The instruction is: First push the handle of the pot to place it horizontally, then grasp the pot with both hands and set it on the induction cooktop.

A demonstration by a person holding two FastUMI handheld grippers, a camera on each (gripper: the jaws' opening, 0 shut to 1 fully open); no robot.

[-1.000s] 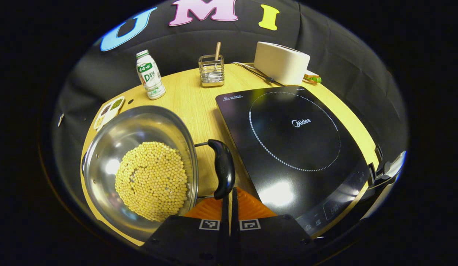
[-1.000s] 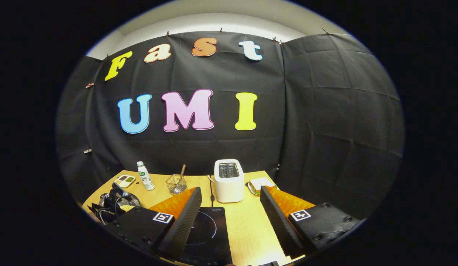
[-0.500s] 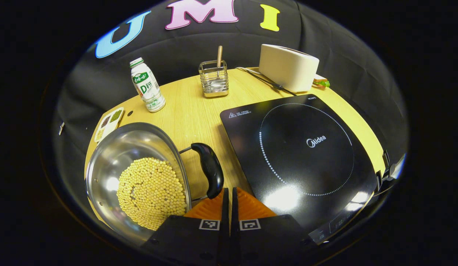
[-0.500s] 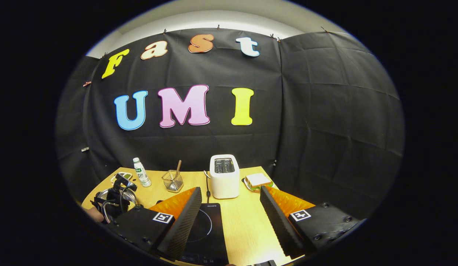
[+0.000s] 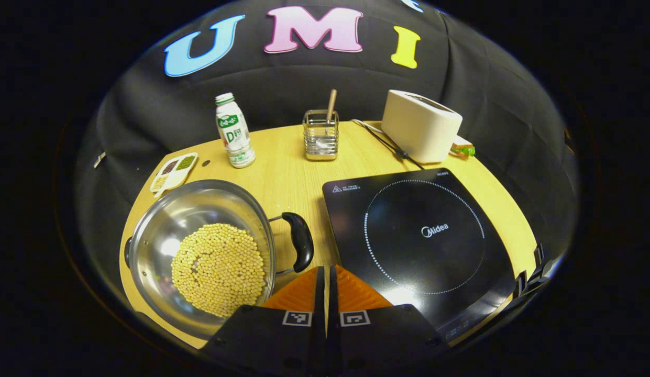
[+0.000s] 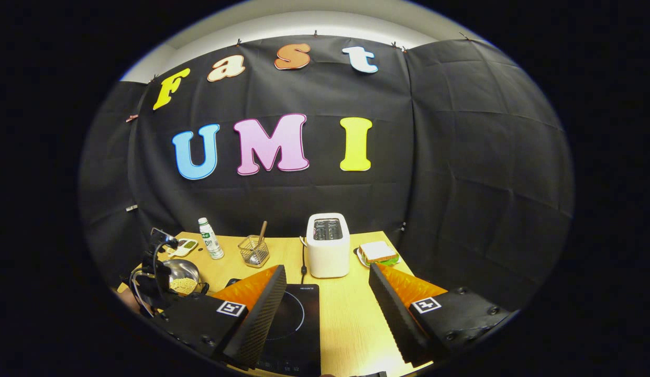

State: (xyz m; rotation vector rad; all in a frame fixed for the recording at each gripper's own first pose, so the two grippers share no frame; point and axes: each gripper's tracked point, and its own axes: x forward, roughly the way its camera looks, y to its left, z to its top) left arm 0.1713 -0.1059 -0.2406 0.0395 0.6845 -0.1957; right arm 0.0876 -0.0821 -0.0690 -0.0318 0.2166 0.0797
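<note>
Here the left gripper [image 5: 325,272], fingers pressed together and empty, sits just short of the black loop handle [image 5: 302,248] of the steel pot of yellow beans [image 5: 199,256]; the pot stands beside the black induction cooktop [image 5: 424,241]; nudge the handle low and gently; the right gripper [image 6: 325,293] hangs agape.

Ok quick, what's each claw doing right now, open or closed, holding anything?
Left claw: closed, holding nothing, beside the steel pot's black handle.
Right claw: open, empty.
</note>
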